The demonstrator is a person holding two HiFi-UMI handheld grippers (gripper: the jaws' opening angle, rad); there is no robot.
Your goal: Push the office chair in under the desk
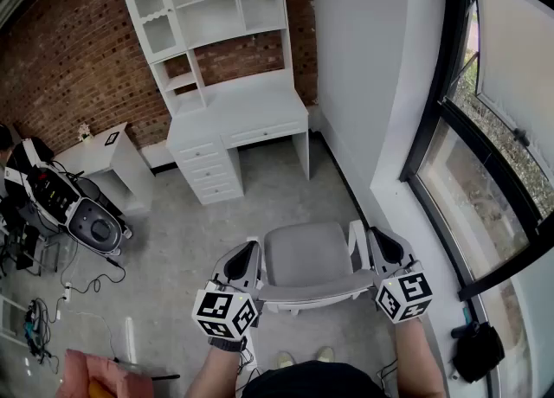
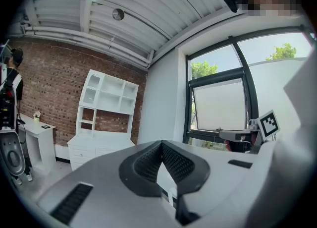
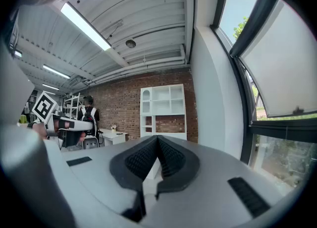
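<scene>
A grey office chair point(image 1: 303, 253) with white armrests stands on the concrete floor right in front of me, its backrest point(image 1: 316, 291) nearest me. The white desk point(image 1: 238, 111) with a shelf hutch stands against the brick wall, well ahead of the chair; its knee space is at the right. My left gripper point(image 1: 249, 251) is beside the chair's left armrest and my right gripper point(image 1: 377, 239) beside the right one. Contact with the chair cannot be told. Both are shut on nothing, jaw tips meeting in the left gripper view point(image 2: 161, 145) and the right gripper view point(image 3: 157, 139).
A white wall point(image 1: 363, 85) and a dark-framed window point(image 1: 485, 171) run along the right. A small white side table point(image 1: 104, 150), a machine point(image 1: 78, 215) and floor cables point(image 1: 86, 279) fill the left. A black bag point(image 1: 476, 353) lies at bottom right. A person point(image 3: 89, 118) stands far left.
</scene>
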